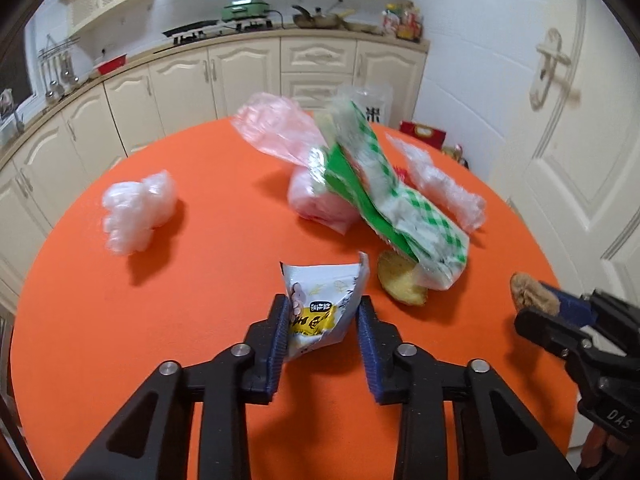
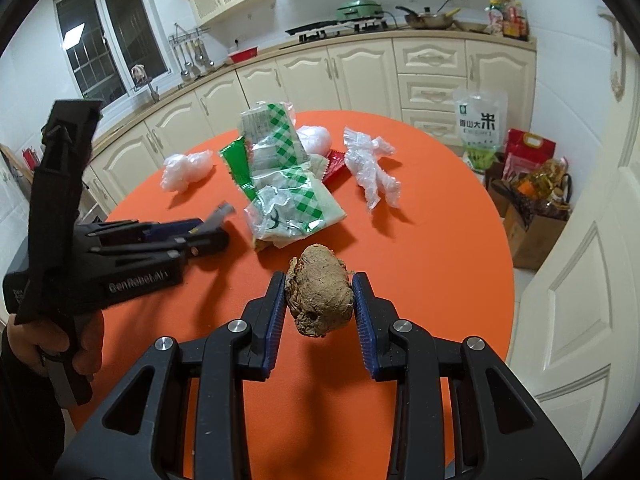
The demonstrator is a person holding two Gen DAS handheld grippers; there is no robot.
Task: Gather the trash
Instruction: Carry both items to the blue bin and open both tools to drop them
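The left gripper [image 1: 323, 312] is clenched on a white-yellow snack packet [image 1: 320, 304], the right gripper [image 2: 319, 300] grasps a brown lump [image 2: 320, 292], and at 1 o'clock stands a rice bag [image 2: 479, 124] printed "米".

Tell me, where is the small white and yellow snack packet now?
In the left wrist view the snack packet stands between the left gripper fingers on the orange table, just left of the yellowish food scrap.

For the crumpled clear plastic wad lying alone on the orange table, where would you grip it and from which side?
Grip the crumpled clear plastic wad across its narrower waist, coming down from above on its near side. It lies apart from the green-checked wrapper pile, so nothing crowds the approach, and its bunched folds should probably compress between the pads.
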